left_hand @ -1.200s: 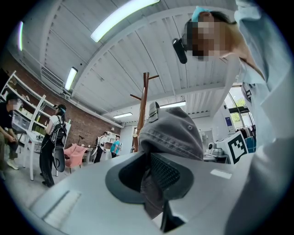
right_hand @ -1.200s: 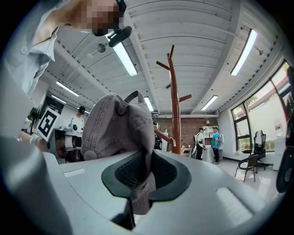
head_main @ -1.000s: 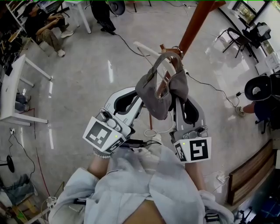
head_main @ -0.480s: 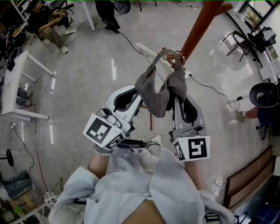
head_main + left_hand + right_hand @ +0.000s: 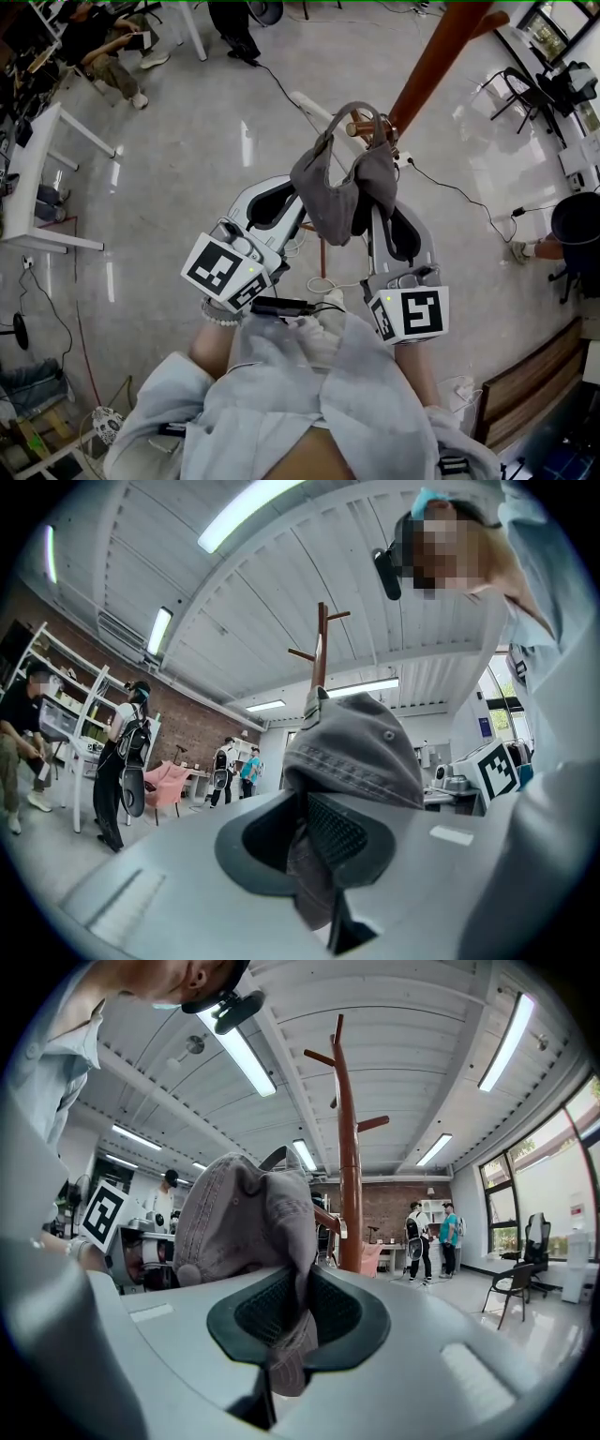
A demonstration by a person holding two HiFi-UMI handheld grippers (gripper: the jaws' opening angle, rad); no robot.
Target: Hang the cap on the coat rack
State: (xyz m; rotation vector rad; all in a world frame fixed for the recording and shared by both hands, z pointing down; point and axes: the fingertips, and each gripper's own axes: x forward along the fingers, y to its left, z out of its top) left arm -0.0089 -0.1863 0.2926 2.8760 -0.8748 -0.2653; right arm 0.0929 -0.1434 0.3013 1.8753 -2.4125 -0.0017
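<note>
Head view, from above. The pale polished floor [image 5: 178,159] fills the frame. The coat rack [image 5: 433,64] is a brown pole slanting from the upper right edge toward the centre. The person's light-sleeved torso [image 5: 300,403] takes up the lower centre.

The grey cap [image 5: 337,192] hangs crumpled at mid-frame, just below and beside the pole, and is held from both sides. The left gripper [image 5: 302,195] has its jaws closed on the cap fabric at the cap's left. The right gripper [image 5: 377,202] likewise pinches the fabric at the cap's right. Each gripper view shows cloth pressed between the dark pads.

The cap's rear strap [image 5: 354,110] arches over the tip of a wooden peg [image 5: 356,128]. Contact between them cannot be judged.
</note>
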